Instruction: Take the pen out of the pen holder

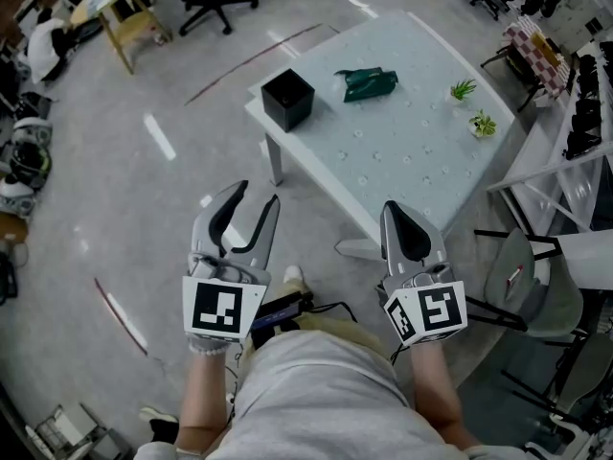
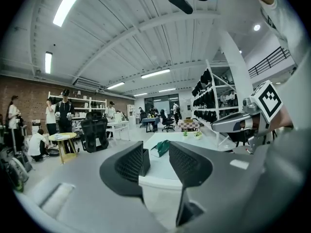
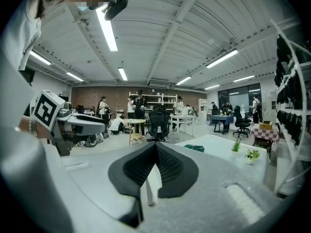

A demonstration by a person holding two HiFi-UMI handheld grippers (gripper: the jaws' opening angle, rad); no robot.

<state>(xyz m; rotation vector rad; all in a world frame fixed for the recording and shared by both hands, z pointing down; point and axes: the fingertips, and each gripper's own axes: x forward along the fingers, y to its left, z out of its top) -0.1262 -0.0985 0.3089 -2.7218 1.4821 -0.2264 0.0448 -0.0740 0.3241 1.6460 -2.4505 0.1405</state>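
Grey left gripper (image 1: 257, 199) held open and empty, grey right gripper (image 1: 394, 211) closed on nothing, black square pen holder (image 1: 287, 99) placed on white rectangular table (image 1: 412, 161), well apart from both.

The table (image 1: 412, 151) has a pale, smooth top with a soft sheen, dotted with small marks. At its far left corner the pen holder (image 1: 287, 99) is matt black, seemingly plastic. Just right of it, a green pouch (image 1: 367, 82) looks crinkled and glossy. The floor (image 1: 144, 218) is polished grey — it mirrors the ceiling lights. The left tongs (image 1: 257, 195) and right tongs (image 1: 391, 209) have matt grey plastic shells, and their pads (image 2: 131, 165) are black and finely ribbed. Nearest, the person's grey garment (image 1: 316, 391) is soft, matt cloth.
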